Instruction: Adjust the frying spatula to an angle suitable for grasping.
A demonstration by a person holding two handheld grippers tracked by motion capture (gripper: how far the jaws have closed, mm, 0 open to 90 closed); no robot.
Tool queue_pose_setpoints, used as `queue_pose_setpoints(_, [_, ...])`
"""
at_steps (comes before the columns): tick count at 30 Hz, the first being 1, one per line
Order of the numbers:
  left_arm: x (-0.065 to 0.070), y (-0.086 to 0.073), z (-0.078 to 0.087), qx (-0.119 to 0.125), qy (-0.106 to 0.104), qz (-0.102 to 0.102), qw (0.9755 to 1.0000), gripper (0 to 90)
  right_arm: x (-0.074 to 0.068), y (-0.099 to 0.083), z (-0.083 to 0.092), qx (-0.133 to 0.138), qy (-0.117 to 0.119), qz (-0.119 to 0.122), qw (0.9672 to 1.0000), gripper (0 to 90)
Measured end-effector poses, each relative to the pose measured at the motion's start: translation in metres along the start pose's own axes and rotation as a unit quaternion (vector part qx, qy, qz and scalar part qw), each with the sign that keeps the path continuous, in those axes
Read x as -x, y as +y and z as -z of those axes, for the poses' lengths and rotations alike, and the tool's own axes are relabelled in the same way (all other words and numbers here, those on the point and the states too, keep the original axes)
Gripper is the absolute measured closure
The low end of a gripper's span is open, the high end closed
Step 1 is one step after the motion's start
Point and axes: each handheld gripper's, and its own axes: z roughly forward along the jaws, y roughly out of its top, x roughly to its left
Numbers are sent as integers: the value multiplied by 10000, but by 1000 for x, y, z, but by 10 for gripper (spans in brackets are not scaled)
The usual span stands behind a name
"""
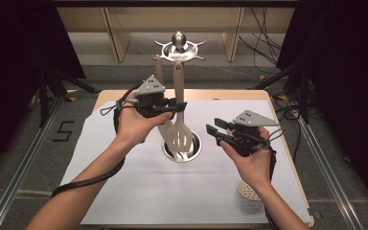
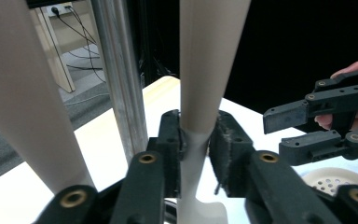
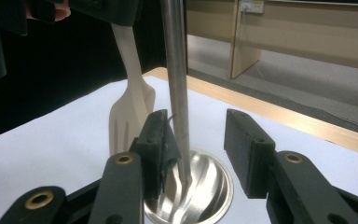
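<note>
A metal utensil stand (image 1: 179, 45) rises on a pole (image 3: 175, 70) from a round steel base (image 1: 195, 149) in the middle of the table. A beige slotted spatula (image 1: 178, 134) hangs from it, its blade over the base. My left gripper (image 1: 179, 106) brackets the spatula's handle (image 2: 205, 70). The pads sit close on either side and look slightly parted, so it is open. A second beige utensil (image 1: 158, 67) hangs behind it. My right gripper (image 1: 214, 127) hovers right of the base, open and empty, and the pole stands beyond its jaws.
A white paper sheet (image 1: 124, 182) covers most of the wooden table (image 1: 230, 94). A white perforated disc (image 1: 248, 190) lies near the front right, under my right wrist. Dark curtains and cables surround the table.
</note>
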Motion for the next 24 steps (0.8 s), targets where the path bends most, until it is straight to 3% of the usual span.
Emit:
queue_pose_setpoints(1, [1,-1,1,-1,26,54,10000,675,0,0,0,-3,-2,2,10000,604])
queue_pose_setpoints(2, [1,-2,2,37,7,-19,10000,653,0,0,0,-5,-1,-16,10000,603])
queue_pose_setpoints(3, [0,-3,4,78,27,-88,9999,637,3,0,-1,55,-33,152,9999,603])
queue_pose_setpoints(6, [1,-5,13,233,68,-75,9997,604,3,-1,0,36,-97,89,9999,601])
queue_pose_setpoints(9, [3,-7,22,357,78,-45,9993,612,4,-1,1,-29,-5,79,10000,600])
queue_pose_setpoints(13, [4,-8,38,525,106,-199,9984,698,5,-1,1,44,-73,-37,10000,600])
queue_pose_setpoints(14, [9,-9,40,566,71,227,9981,730,6,-1,1,51,-83,-9,10000,600])
queue_pose_setpoints(16, [8,-9,44,571,102,259,9980,785,6,-1,3,-40,-59,-82,9999,600])
queue_pose_setpoints(21, [6,-9,49,683,78,403,9968,885,9,-1,3,11,-52,14,10000,602])
queue_pose_setpoints(24, [4,-7,52,827,109,498,9953,893,8,-2,4,33,-158,-10,9999,604])
